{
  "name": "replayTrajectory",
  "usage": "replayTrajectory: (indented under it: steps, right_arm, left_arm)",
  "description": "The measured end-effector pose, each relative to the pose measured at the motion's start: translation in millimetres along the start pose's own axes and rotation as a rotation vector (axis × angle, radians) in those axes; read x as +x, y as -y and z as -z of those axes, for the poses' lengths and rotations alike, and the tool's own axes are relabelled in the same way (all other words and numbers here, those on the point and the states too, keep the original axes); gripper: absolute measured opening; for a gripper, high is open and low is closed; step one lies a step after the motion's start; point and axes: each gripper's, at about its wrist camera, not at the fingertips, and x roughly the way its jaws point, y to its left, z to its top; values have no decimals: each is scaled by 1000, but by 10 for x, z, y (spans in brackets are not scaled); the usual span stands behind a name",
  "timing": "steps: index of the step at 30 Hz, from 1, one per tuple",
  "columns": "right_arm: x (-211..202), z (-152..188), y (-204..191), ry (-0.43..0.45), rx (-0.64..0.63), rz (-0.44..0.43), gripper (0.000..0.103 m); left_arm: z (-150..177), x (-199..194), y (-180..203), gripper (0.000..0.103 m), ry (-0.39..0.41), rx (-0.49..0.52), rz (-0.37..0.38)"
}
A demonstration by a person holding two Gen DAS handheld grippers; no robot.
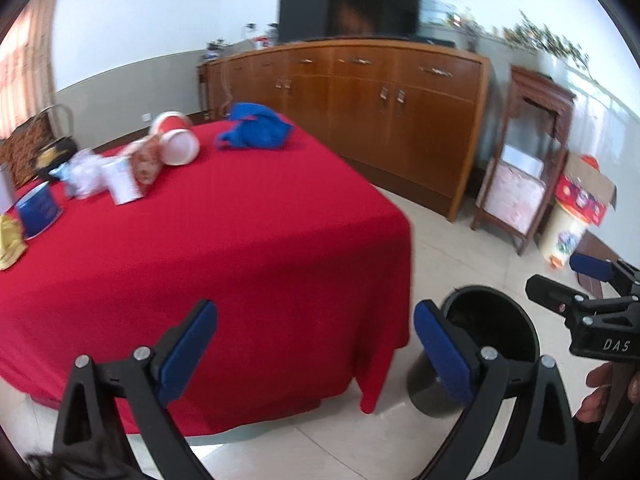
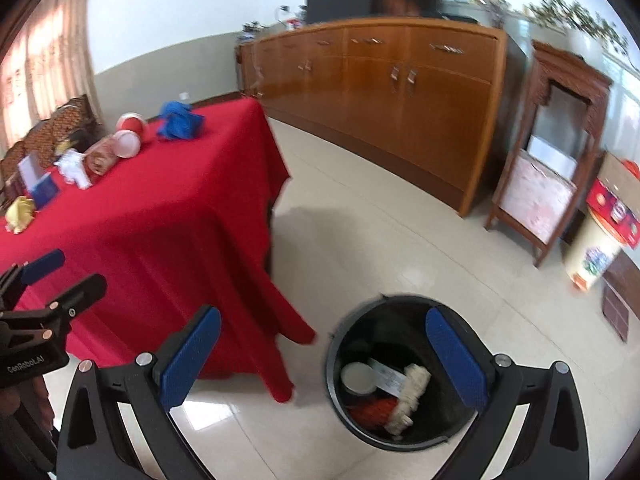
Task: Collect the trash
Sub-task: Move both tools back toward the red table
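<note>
Several scraps already lay in the black bin (image 2: 400, 372) just below your right gripper (image 2: 324, 356), whose fingers were spread and empty. More trash, a blue crumpled bag (image 1: 256, 128) and tipped paper cups (image 1: 176, 136), sat well ahead of your left gripper (image 1: 316, 352), also spread, on the red-clothed table (image 1: 240, 248). You likely needed to reach forward and pinch one piece squarely.
</note>
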Motion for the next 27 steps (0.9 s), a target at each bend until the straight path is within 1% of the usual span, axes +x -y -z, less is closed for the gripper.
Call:
replayTrajectory:
  steps: [4, 6, 7, 9, 11, 14, 19, 23, 27]
  right_arm:
    - [-44, -175, -319, 38, -21, -55, 103]
    - [-54, -273, -502, 66, -27, -91, 103]
    - [-54, -323, -599, 76, -34, -103, 103]
    - [-28, -406, -784, 56, -58, -135, 103]
    - [-9, -483, -980, 51, -84, -141, 103]
    - [-1, -579, -1287, 72, -116, -170, 103]
    - [44, -712, -1875, 103, -174, -243, 103]
    - [141, -798, -2298, 101, -212, -286, 103]
    - [203, -869, -2670, 105, -250, -326, 103]
  left_arm:
    - [-32, -142, -356, 99, 25, -74, -30]
    - [-48, -228, -520, 99, 46, -100, -77]
    - [-60, -286, -638, 99, 61, -113, -112]
    - [-68, -379, -832, 99, 82, -138, -164]
    - [-82, -457, -1029, 99, 98, -166, -209]
    - [-58, -591, -1340, 99, 125, -204, -278]
    - [22, -776, -1851, 99, 163, -262, -401]
    - [16, -799, -2181, 99, 162, -298, -478]
    - [-3, -817, -2380, 99, 173, -310, -517]
